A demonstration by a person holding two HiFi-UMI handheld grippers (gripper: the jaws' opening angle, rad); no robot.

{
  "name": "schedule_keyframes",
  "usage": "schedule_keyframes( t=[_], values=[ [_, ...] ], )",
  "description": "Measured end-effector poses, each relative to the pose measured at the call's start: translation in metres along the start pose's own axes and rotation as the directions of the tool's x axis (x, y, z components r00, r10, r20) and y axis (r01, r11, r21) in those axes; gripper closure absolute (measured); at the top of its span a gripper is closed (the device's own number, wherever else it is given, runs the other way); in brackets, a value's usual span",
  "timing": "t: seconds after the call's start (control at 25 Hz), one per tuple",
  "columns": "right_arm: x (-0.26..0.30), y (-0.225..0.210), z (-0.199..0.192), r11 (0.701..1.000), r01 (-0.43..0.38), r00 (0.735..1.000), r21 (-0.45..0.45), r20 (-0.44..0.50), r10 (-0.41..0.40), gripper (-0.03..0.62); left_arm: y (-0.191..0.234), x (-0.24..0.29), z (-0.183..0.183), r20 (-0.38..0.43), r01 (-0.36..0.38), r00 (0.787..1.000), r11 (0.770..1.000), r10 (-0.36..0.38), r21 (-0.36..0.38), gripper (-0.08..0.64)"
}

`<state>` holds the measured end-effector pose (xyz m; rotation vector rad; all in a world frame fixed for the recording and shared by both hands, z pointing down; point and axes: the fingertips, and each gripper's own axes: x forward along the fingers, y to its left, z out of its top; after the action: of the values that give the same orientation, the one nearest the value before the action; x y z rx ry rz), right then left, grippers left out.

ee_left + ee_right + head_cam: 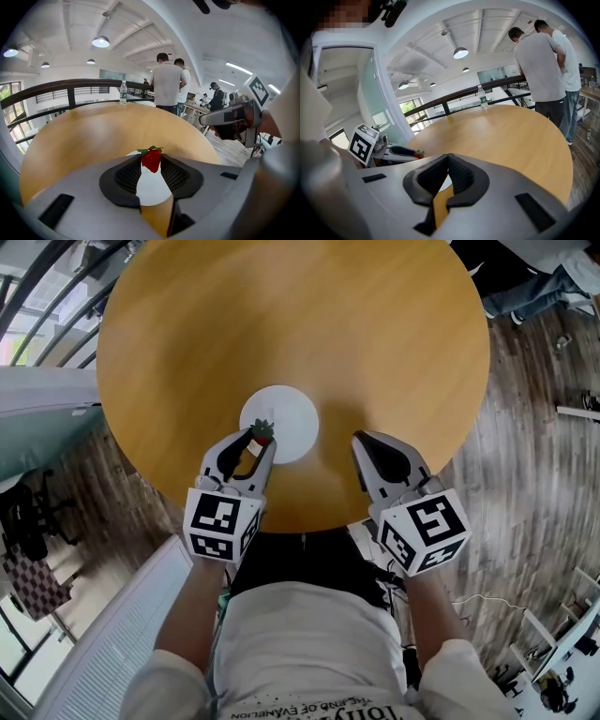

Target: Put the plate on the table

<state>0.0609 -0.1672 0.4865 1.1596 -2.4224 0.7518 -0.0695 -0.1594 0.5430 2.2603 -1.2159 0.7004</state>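
Note:
A white plate (281, 420) lies flat on the round wooden table (375, 324), near its front edge. My left gripper (261, 439) is shut on a small red strawberry (262, 433) with green leaves, held just above the plate's near-left rim. In the left gripper view the strawberry (151, 159) is pinched between the jaw tips, with the plate (153, 188) showing below it. My right gripper (362, 441) hovers over the table's front edge, right of the plate, with its jaws together and nothing in them (448, 160). A sliver of the plate (444, 181) shows behind them.
A water bottle (123, 92) stands at the table's far edge by a dark railing (56, 86). Two people (543, 70) stand just beyond the far side. Wood-plank floor (534, 456) lies to the right of the table.

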Motion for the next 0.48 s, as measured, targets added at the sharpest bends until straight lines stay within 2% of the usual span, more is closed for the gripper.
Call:
schedule_keyframes(
  t=[0.48],
  values=[
    [0.011, -0.005, -0.009, 1.000, -0.002, 1.000, 0.007, -0.019, 0.003, 0.568, 0.006, 0.021, -0.020, -0.065, 0.011, 0.998, 0.999, -0.009, 0.034, 0.414]
  ],
)
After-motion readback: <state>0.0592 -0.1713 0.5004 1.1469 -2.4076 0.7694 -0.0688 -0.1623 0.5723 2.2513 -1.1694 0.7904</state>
